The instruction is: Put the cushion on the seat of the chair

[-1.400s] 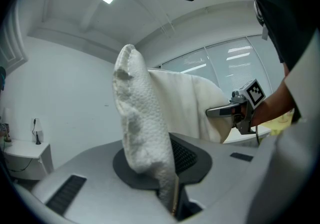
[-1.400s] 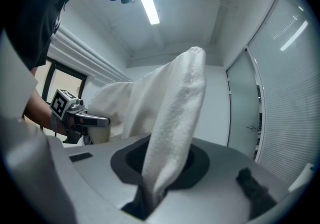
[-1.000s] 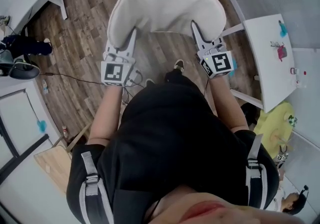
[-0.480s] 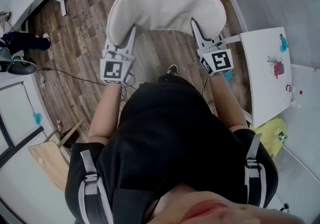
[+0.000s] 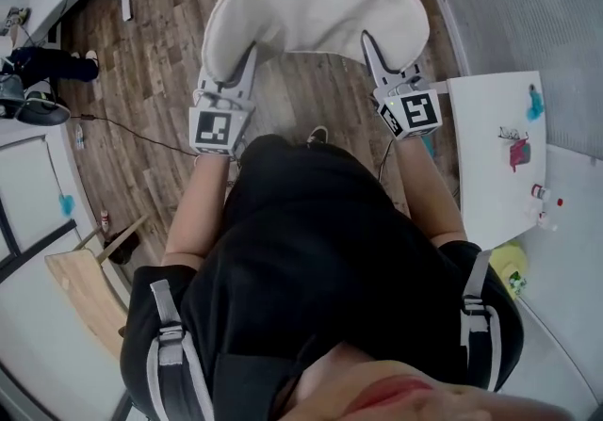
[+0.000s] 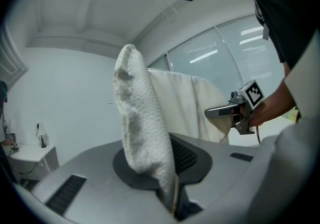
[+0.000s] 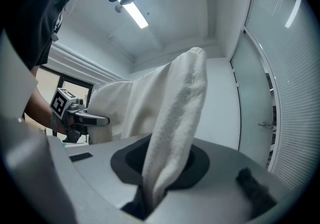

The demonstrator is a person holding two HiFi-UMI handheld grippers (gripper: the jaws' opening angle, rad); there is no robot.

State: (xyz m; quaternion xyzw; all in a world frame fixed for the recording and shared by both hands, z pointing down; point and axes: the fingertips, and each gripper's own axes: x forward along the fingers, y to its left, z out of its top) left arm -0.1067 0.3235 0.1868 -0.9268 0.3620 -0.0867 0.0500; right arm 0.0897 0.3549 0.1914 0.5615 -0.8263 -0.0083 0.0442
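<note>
Cushion: cream, nubbly cloth, held up in the air in front of the person and strung between the two claws. It bows in a wide arc away from the body.
Left claw: jaws drawn almost together on the cushion's left edge. The cloth is squeezed thin between the pads and rises thick above them (this shows plainly in the left gripper view).
Right claw: jaws likewise nearly closed, pinching the cushion's right edge, with a fold standing up out of the grip.
Marker cubes: one on each claw, facing up toward the head view.
Forearms: bare, running back from the claws to a black top.
Floor: brown wood planks, beneath the cushion and apart from it.
Shoe: its toe shows on the floor between the claws, on the near side of the cushion.
Bench: white, at the right, beside the right claw. Small teal and red things lie on it, too small to name.
</note>
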